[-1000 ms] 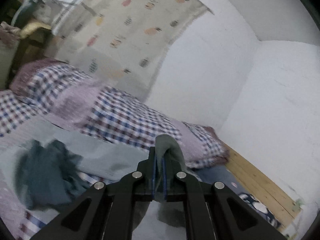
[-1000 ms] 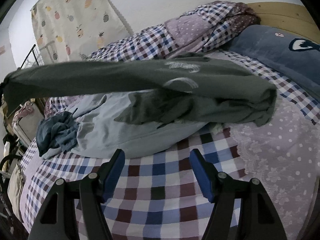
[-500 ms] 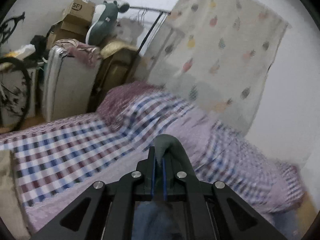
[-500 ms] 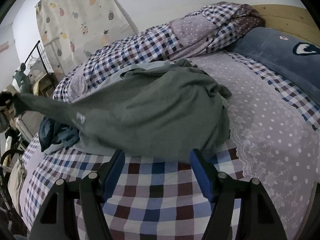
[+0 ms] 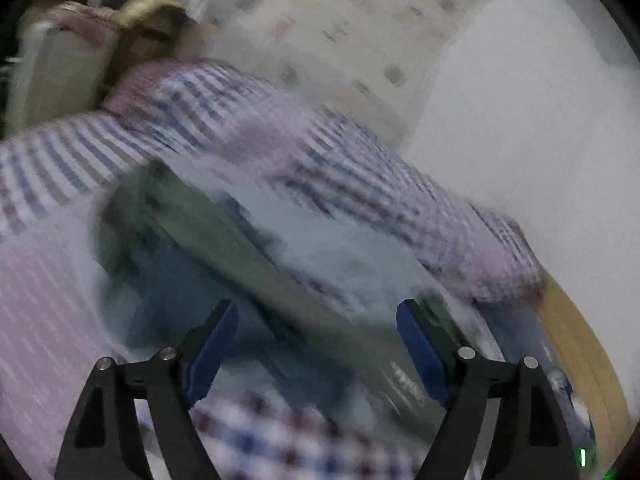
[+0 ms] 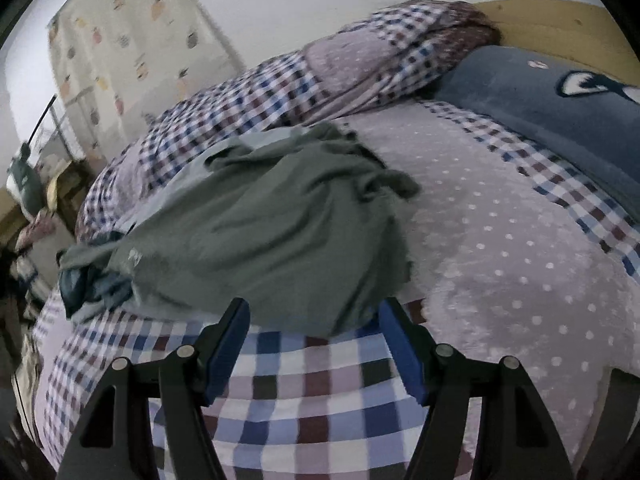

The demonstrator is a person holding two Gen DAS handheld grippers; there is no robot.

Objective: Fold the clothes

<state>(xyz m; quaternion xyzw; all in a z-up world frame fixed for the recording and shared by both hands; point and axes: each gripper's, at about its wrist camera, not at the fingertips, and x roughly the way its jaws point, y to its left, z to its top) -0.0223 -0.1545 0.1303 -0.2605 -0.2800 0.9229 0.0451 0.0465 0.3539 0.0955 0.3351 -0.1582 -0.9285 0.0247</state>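
Note:
A grey-green garment (image 6: 276, 236) lies spread in a loose heap on the checked bed cover (image 6: 320, 392), over a pale blue garment (image 6: 256, 140). A dark teal garment (image 6: 92, 284) is bunched at its left end. My right gripper (image 6: 316, 344) is open, just short of the grey-green garment's near edge, holding nothing. The left wrist view is heavily blurred: my left gripper (image 5: 316, 344) is open and empty above the teal garment (image 5: 200, 280), with the grey-green garment (image 5: 256, 256) stretching diagonally past it.
A rolled checked quilt (image 6: 304, 80) lies along the wall behind the clothes. A blue pillow (image 6: 560, 120) rests against the wooden headboard (image 6: 560, 20) at the right. A patterned curtain (image 6: 132, 48) hangs at the back left, with furniture (image 6: 24, 184) beside the bed.
The left gripper opened and let go of the grey-green garment, which dropped onto the pile. The left camera swung back toward the bed. The right gripper stayed open and moved slightly closer.

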